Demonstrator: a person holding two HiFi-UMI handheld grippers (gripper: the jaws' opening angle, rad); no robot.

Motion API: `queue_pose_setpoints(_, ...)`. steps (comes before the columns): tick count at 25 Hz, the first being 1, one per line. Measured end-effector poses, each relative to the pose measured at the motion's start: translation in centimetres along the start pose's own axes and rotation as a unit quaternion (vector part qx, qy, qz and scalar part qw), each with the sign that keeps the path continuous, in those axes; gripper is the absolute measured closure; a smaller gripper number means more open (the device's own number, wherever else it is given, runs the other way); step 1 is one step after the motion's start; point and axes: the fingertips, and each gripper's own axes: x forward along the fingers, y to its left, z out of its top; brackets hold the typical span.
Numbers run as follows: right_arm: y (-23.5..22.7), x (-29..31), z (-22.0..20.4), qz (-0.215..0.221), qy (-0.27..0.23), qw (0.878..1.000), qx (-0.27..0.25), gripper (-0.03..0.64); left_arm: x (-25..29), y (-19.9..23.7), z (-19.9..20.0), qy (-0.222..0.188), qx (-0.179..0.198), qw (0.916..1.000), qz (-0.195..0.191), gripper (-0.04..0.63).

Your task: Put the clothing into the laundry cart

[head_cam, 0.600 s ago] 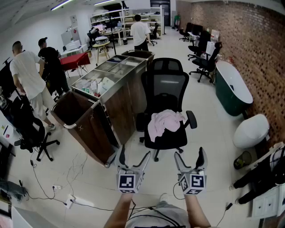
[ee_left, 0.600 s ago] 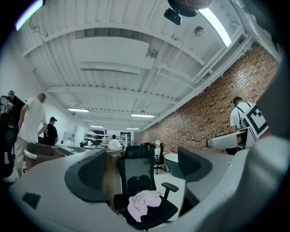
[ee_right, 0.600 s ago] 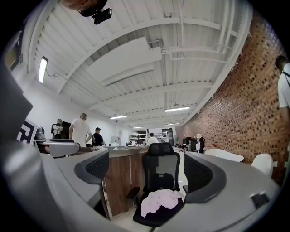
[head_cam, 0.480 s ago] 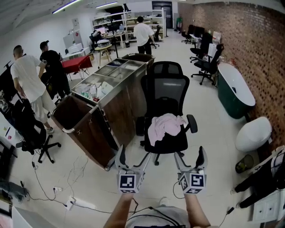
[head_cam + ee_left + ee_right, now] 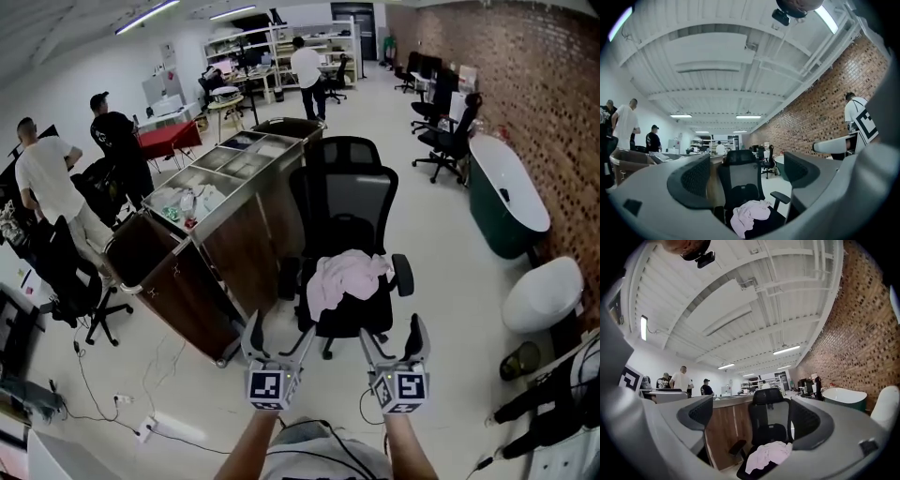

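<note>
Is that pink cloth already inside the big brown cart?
No, the pink cloth lies crumpled on the seat of the black office chair, which stands beside the cart.

No writing, label, brand or number can be read anywhere.

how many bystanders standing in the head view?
3. Person in a white shirt at far left, person in black just right of them, person by the back shelves. More may be hidden farther back.
</note>
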Motion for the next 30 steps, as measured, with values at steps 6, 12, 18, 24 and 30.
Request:
queue_pose_setpoints(6, -1.1, 1.4, -1.2, 0.012, 0.001, 1.000, -0.009, 0.089, 2.1, 0.4, -1.7, 0.008, -0.012, 0.9998, 0.011, 0.121)
queue_pose_setpoints(12, -2.4, 6.3, -3.2, 0.003, 0.004, 1.000, -0.015, 0.089, 7.3, 2.0, -4.4, 0.018, 0.011, 0.9997, -0.014, 0.121)
queue_pose_setpoints(18, -3.6, 16.1, -3.3, 0.006, -0.001, 1.000, -0.027, 0.089, 16.6, 5.2, -4.9, 0.002, 0.006, 0.9996, -0.027, 0.121)
queue_pose_setpoints(24, -3.0, 26.8, -3.1, 0.001, 0.000, 0.999, -0.043, 0.089, 25.9, 10.6, -6.3, -0.007, 0.001, 0.9987, -0.051, 0.121)
queue_pose_setpoints(30, -1.0, 35.3, -5.3, 0.021, 0.013, 0.998, -0.057, 0.089, 32.4, 15.9, -8.0, -0.010, -0.030, 0.9976, -0.062, 0.121)
